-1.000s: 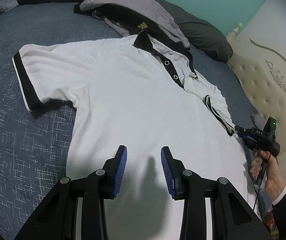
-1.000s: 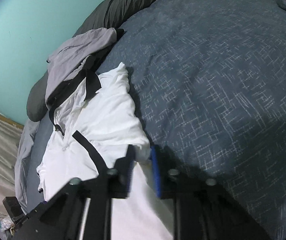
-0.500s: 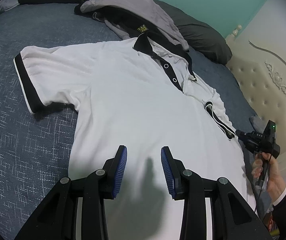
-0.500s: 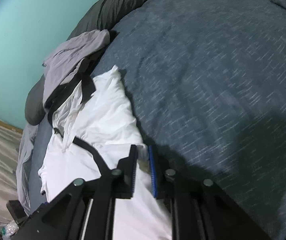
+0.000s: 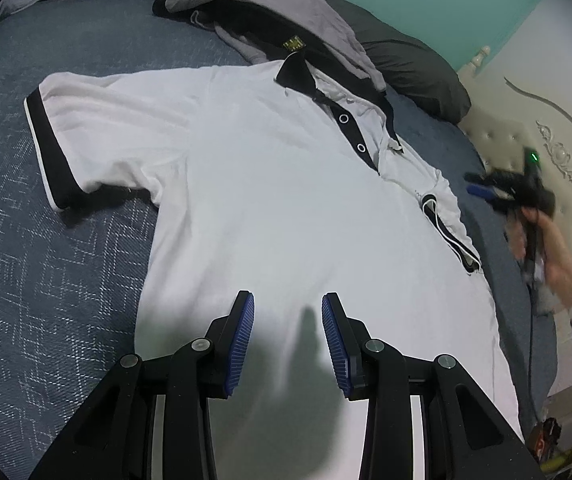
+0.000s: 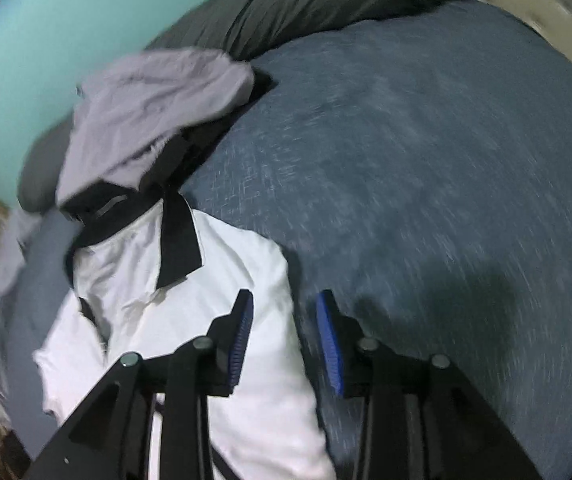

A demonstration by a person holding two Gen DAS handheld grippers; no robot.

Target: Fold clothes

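While the left gripper (image 5: 288, 340) hovers part-open, the right gripper (image 6: 284, 340) has released the white shirt (image 5: 286, 208), jaws opening empty.

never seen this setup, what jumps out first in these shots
A white short-sleeved polo shirt with black collar and cuffs lies spread across the dark blue patterned bedspread. Behind its collar sits a crumpled grey garment, against dark grey pillows.
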